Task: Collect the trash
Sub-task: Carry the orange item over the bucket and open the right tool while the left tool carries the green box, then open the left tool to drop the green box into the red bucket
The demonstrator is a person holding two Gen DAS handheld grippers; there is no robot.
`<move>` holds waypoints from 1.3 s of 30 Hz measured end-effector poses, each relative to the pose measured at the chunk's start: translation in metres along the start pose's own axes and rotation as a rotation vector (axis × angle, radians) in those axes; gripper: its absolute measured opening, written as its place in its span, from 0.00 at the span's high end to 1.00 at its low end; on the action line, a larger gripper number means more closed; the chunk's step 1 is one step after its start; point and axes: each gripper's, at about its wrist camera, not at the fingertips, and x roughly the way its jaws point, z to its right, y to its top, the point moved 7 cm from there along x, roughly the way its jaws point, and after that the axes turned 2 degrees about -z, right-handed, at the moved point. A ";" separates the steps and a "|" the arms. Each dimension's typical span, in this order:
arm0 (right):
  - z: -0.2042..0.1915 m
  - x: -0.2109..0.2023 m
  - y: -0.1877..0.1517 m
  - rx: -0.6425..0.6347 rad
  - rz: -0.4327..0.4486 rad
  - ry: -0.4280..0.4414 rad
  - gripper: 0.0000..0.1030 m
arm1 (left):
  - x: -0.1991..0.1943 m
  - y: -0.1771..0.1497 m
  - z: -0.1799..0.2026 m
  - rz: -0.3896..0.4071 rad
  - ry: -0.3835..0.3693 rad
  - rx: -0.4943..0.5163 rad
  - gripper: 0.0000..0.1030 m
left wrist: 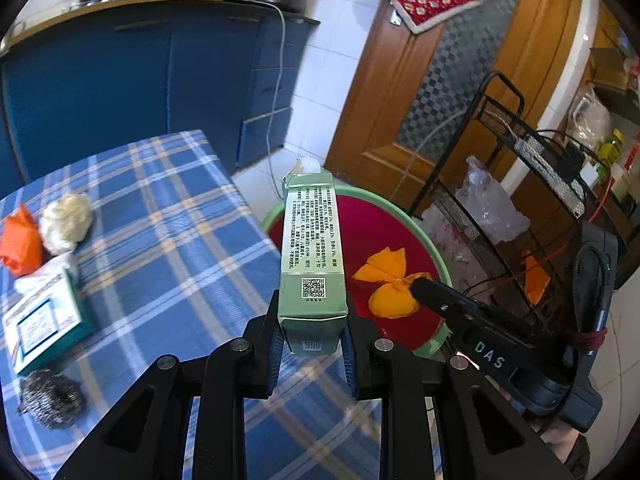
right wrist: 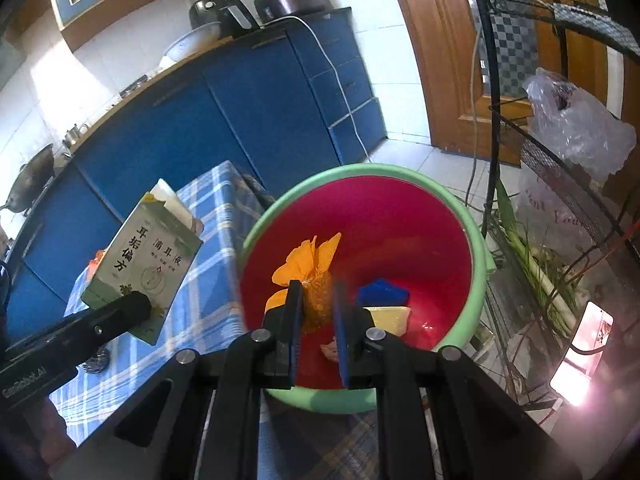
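Clamping a green carton (left wrist: 313, 248), the left tool (left wrist: 312, 344) sits beside the right tool (right wrist: 316, 316), which pinches an orange wad (right wrist: 314, 276).

The left wrist view looks forward along its own tongs (left wrist: 310, 344), from above the near edge of the checked surface (left wrist: 168, 216), and it faces the blue cabinets (left wrist: 120, 88) and the wooden door (left wrist: 400, 100). The right wrist view looks forward and downward along its tongs (right wrist: 318, 320), very near the red bin (right wrist: 472, 248), from a place more to the right. Both views share the bin (left wrist: 400, 224), the surface corner (right wrist: 216, 216), the cabinets (right wrist: 240, 120), the green box (left wrist: 312, 248) (right wrist: 144, 256) and the orange wrapper (left wrist: 388, 284) (right wrist: 312, 264). Each view also sees the other tongs.
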 end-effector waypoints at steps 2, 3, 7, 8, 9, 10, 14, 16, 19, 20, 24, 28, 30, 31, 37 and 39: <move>0.004 0.006 0.000 0.004 -0.010 0.000 0.82 | 0.007 0.001 0.004 -0.010 -0.003 0.005 0.75; 0.005 0.008 0.000 0.003 -0.014 0.003 0.82 | 0.010 0.001 0.005 -0.016 -0.001 0.008 0.75; 0.011 0.016 0.000 0.014 -0.031 -0.006 0.76 | 0.021 0.004 0.010 -0.033 0.000 0.016 0.75; 0.011 0.016 0.000 0.018 -0.036 -0.005 0.75 | 0.023 0.004 0.011 -0.035 0.000 0.018 0.75; 0.013 0.017 0.000 0.023 -0.038 0.000 0.74 | 0.025 0.005 0.013 -0.038 -0.001 0.022 0.75; 0.014 0.017 -0.001 0.028 -0.038 0.001 0.72 | 0.028 0.005 0.014 -0.043 -0.001 0.028 0.75; 0.022 0.016 -0.003 0.051 -0.036 -0.005 0.71 | 0.037 0.005 0.017 -0.058 0.003 0.034 0.75; 0.025 0.014 -0.004 0.063 -0.033 -0.006 0.70 | 0.041 0.006 0.017 -0.063 0.006 0.037 0.74; 0.027 0.011 -0.005 0.073 -0.030 -0.005 0.70 | 0.043 0.007 0.018 -0.066 0.012 0.030 0.69; 0.028 0.010 -0.006 0.076 -0.029 -0.007 0.70 | 0.043 0.007 0.017 -0.068 0.015 0.026 0.60; 0.028 0.009 -0.007 0.083 -0.033 -0.008 0.70 | 0.038 0.009 0.012 -0.052 0.032 0.004 0.54; 0.025 0.006 -0.008 0.079 -0.036 -0.002 0.70 | 0.029 0.008 0.006 -0.042 0.041 -0.018 0.54; 0.023 0.004 -0.009 0.077 -0.034 0.002 0.70 | 0.024 0.007 0.002 -0.036 0.048 -0.026 0.54; 0.022 0.003 -0.009 0.080 -0.031 0.001 0.70 | 0.021 0.007 0.000 -0.033 0.052 -0.029 0.54; 0.014 -0.009 -0.009 0.086 -0.015 0.013 0.68 | 0.001 0.002 -0.017 -0.008 0.080 -0.068 0.54; 0.012 -0.013 -0.009 0.085 -0.007 0.017 0.65 | -0.006 0.000 -0.024 -0.003 0.090 -0.088 0.54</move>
